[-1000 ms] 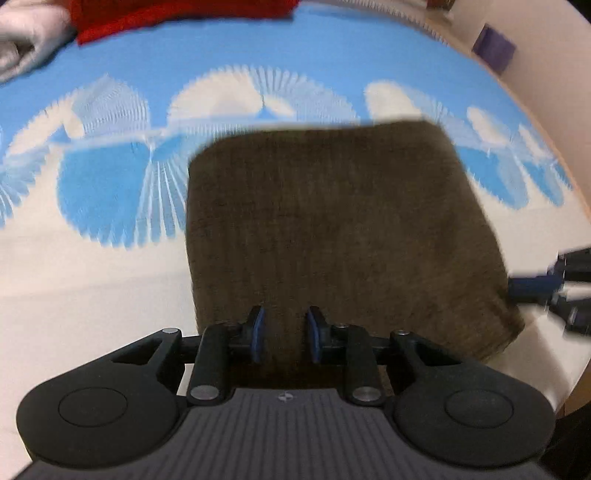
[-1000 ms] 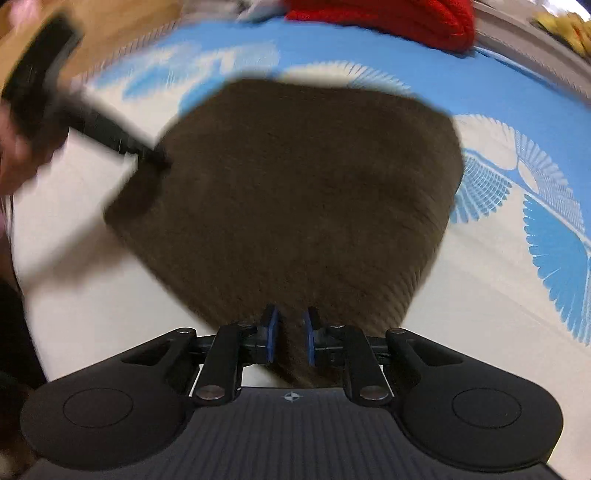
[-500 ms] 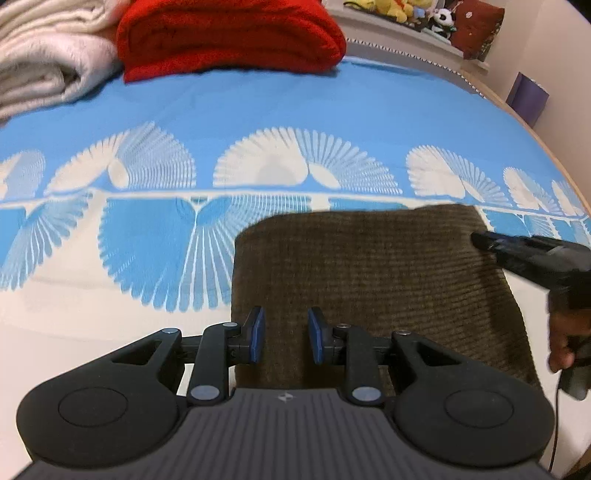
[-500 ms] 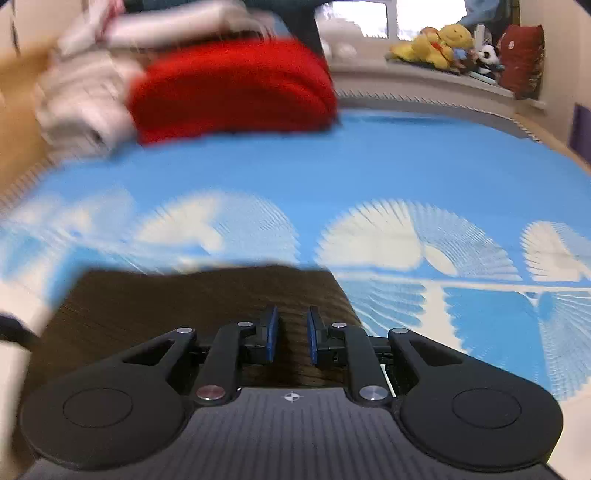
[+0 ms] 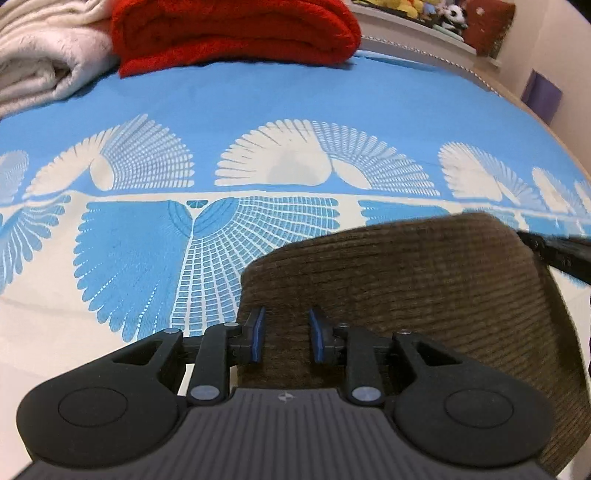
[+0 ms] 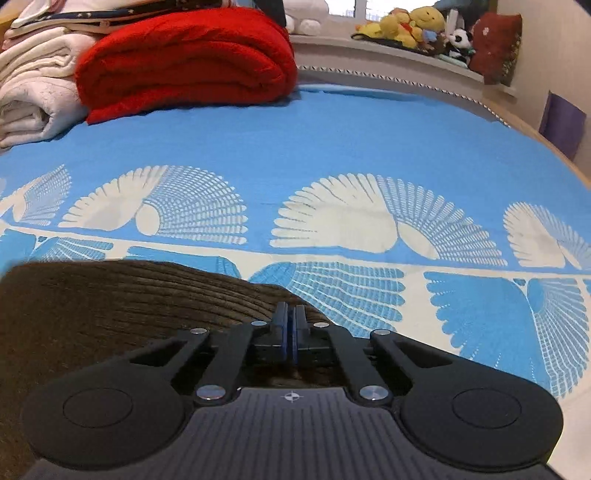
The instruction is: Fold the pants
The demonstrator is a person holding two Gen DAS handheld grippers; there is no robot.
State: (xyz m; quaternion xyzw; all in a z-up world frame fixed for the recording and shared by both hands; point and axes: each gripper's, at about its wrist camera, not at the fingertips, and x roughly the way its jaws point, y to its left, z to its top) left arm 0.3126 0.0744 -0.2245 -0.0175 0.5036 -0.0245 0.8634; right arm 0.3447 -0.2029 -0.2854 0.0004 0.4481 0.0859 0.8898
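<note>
The brown corduroy pants (image 5: 424, 280) lie folded into a compact rectangle on the blue and white bedspread (image 5: 258, 122). My left gripper (image 5: 285, 334) is open, its blue pads apart, low over the pants' near left corner, holding nothing. My right gripper (image 6: 290, 328) is shut, its pads pressed together above the pants' near right edge (image 6: 122, 306); I see no cloth between them. The right gripper's tip (image 5: 554, 251) shows at the pants' far right edge in the left wrist view.
A folded red blanket (image 6: 188, 62) and white towels (image 6: 33, 92) are stacked at the bed's far left. Plush toys (image 6: 424, 26) sit on the sill behind. A purple box (image 6: 561, 122) stands by the right wall. The bed's edge curves along the right.
Both grippers have drawn back and lowered from over the folded pants. The right gripper has closed from slightly open. The pants lie still.
</note>
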